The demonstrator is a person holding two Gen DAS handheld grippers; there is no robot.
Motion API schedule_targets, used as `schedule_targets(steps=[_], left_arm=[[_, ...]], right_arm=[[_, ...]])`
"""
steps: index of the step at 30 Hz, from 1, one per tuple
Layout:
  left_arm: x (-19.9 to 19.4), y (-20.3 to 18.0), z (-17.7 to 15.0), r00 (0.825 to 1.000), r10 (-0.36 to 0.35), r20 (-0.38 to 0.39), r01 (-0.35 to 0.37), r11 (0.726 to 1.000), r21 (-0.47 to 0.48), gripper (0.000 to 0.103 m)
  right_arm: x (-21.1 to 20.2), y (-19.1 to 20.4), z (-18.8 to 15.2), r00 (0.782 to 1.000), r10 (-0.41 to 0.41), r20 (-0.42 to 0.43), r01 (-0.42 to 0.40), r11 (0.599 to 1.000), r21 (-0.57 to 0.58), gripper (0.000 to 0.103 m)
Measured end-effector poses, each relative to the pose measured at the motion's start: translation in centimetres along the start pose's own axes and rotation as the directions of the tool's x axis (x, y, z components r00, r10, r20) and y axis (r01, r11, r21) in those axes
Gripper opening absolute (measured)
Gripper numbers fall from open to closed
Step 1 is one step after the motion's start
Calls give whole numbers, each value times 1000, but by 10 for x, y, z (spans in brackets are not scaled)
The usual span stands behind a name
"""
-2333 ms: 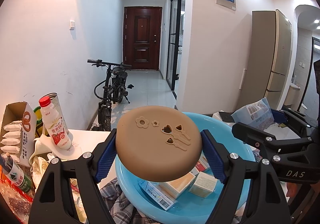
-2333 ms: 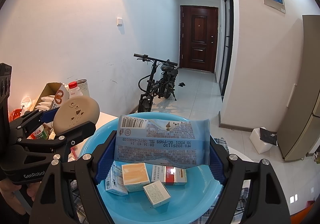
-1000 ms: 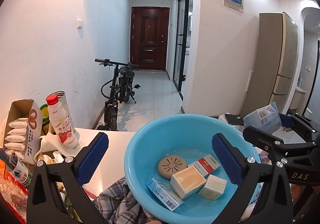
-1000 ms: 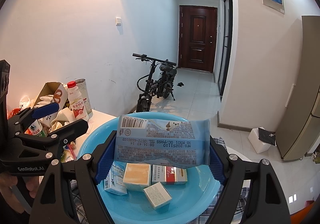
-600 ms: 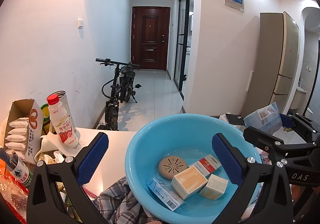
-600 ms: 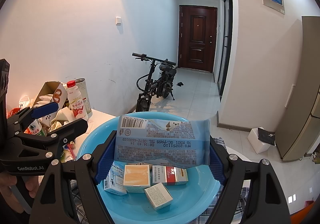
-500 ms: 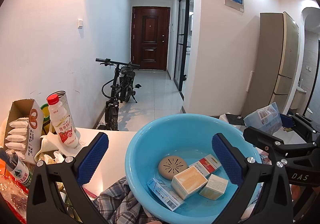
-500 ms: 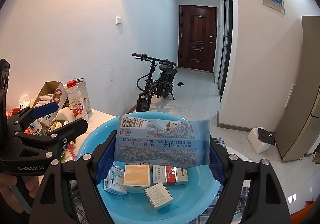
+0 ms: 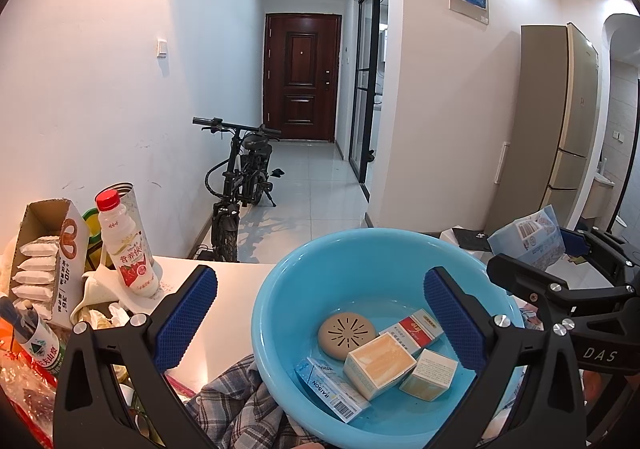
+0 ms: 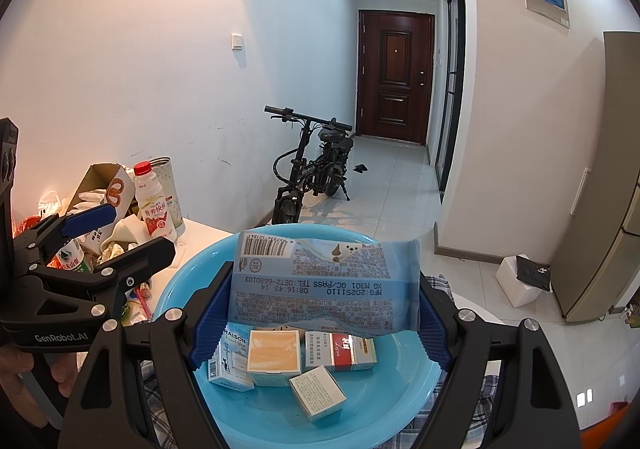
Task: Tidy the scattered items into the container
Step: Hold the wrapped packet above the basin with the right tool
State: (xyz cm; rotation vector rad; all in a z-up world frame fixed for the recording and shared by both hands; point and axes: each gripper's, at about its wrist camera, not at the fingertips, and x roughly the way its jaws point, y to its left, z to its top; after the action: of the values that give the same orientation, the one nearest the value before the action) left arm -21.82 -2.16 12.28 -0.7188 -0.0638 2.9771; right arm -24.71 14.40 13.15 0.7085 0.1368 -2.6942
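A light blue basin (image 9: 288, 289) sits on the table and holds a round tan disc (image 9: 346, 335), an orange-topped box (image 9: 380, 365), a red and white carton (image 9: 416, 331), a blue RAISON box (image 9: 330, 389) and a small white box (image 9: 430, 373). My left gripper (image 9: 320, 313) is open and empty just above the basin's near rim. My right gripper (image 10: 320, 313) is shut on a blue wet-wipes pack (image 10: 324, 285) and holds it over the basin (image 10: 188, 273). The pack also shows at the right of the left wrist view (image 9: 528, 237).
At the left stand a red-capped drink bottle (image 9: 126, 249), a tin can (image 9: 134, 205), a cardboard snack box (image 9: 44, 249) and a green-label bottle (image 9: 38, 341). A plaid cloth (image 9: 236, 397) lies under the basin. A bicycle (image 9: 240, 185) stands in the hallway beyond.
My left gripper let go of the tan disc, which now lies in the basin, and its jaws stand open. My right gripper has stayed put with the wipes pack.
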Motion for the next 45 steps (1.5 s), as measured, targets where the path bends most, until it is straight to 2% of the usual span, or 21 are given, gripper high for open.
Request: schedule_targets(steps=[18,24,45], left_arm=[[0,1,1,1000,11,0,-11,1000,6,103],[-3,-1,0,1000,-27,7,27,1000,16,103],[-2,-1,1,1000,-19,4,19,1000,15,103]], right_arm=[[-1,0,0,1000,0,0,0,1000,-1,82],[2,1,0,1000,-13,-2,13,1000,-1,82],[5,-1,-7,1000,-19,-5,19,1000,-1,82]])
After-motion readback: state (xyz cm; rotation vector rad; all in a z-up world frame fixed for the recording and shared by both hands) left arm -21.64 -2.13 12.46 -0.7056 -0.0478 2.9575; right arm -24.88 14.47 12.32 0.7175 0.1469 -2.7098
